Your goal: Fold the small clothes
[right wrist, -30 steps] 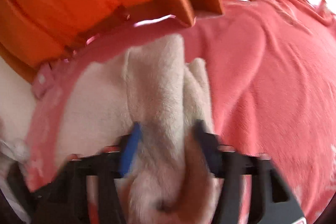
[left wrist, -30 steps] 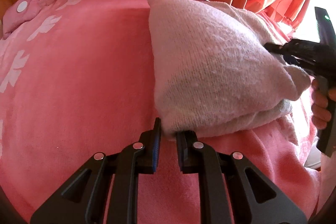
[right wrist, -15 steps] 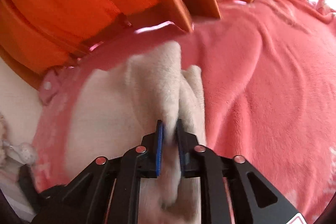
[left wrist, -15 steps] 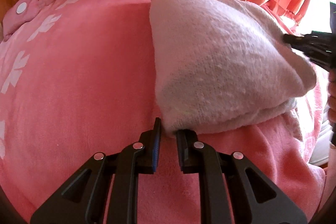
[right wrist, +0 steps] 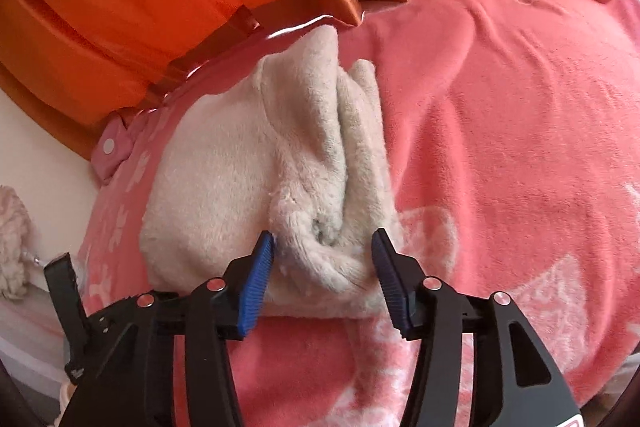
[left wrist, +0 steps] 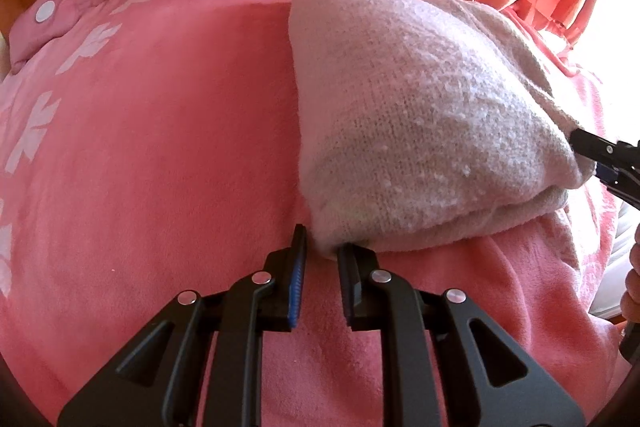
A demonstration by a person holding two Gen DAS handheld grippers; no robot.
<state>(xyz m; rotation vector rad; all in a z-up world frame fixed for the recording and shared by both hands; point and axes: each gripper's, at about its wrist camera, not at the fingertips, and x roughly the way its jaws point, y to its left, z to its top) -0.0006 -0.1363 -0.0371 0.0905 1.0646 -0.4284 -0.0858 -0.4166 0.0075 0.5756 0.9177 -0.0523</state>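
I see no readable writing. My left claw [left wrist: 322, 253] pinches the near corner of the folded cloth [left wrist: 420, 131] on the pink blanket [left wrist: 160, 147]. My right claw [right wrist: 322, 259] has just been opening, its pads off the cloth's bunched edge between them; bare blanket lies to its right.

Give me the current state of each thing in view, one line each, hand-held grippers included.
Cream knit garment: folded into layers, lying on the pink blanket.
Left hand-held gripper: nearly shut, pinching the garment's near corner.
Right hand-held gripper: jaws have just been opening; pads stand apart with the bunched end of the garment between them, not pressed.
Pink blanket: spread out under the garment, lightly rumpled.
Orange curtains: drawn, hanging in pleats.
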